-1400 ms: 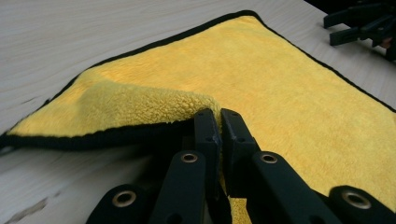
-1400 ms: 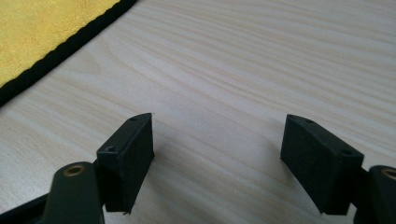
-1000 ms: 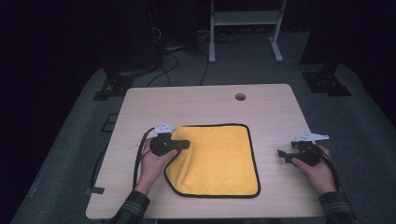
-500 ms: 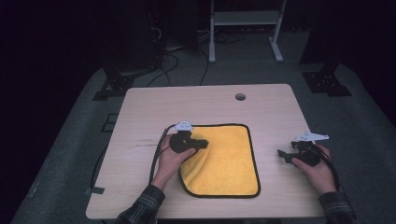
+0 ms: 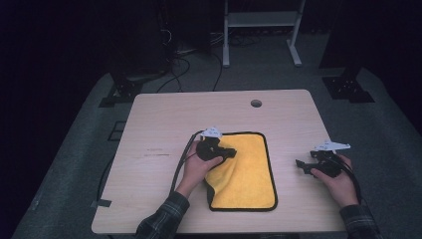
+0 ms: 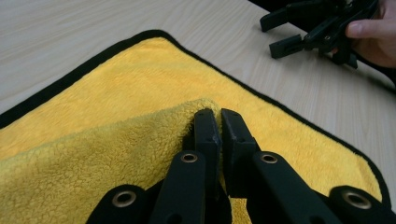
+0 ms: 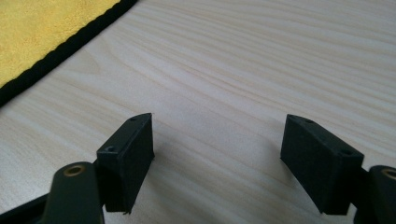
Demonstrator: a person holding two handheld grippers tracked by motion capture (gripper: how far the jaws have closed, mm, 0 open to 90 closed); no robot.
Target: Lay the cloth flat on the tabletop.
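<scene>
A yellow cloth with a black hem (image 5: 249,172) (image 6: 140,84) lies on the wooden table (image 5: 164,124), its left part folded over toward the right. My left gripper (image 5: 230,151) (image 6: 219,122) is shut on the folded edge and holds it above the flat part of the cloth. My right gripper (image 5: 301,166) (image 7: 217,154) rests to the right of the cloth, open with bare table between its jaws. The cloth's hem (image 7: 60,51) crosses the top left of the right gripper view. The right gripper (image 6: 280,33) also appears at the top right of the left gripper view.
A small round hole (image 5: 256,103) sits near the table's far edge. The left gripper's cable (image 5: 181,157) loops over the table to the left of the hand. Beyond the table stand a white frame (image 5: 259,30) and dark stands on grey floor.
My left gripper has moved to the right across the cloth, dragging the cloth's left edge with it, so the fold has grown. The right gripper has stayed where it was.
</scene>
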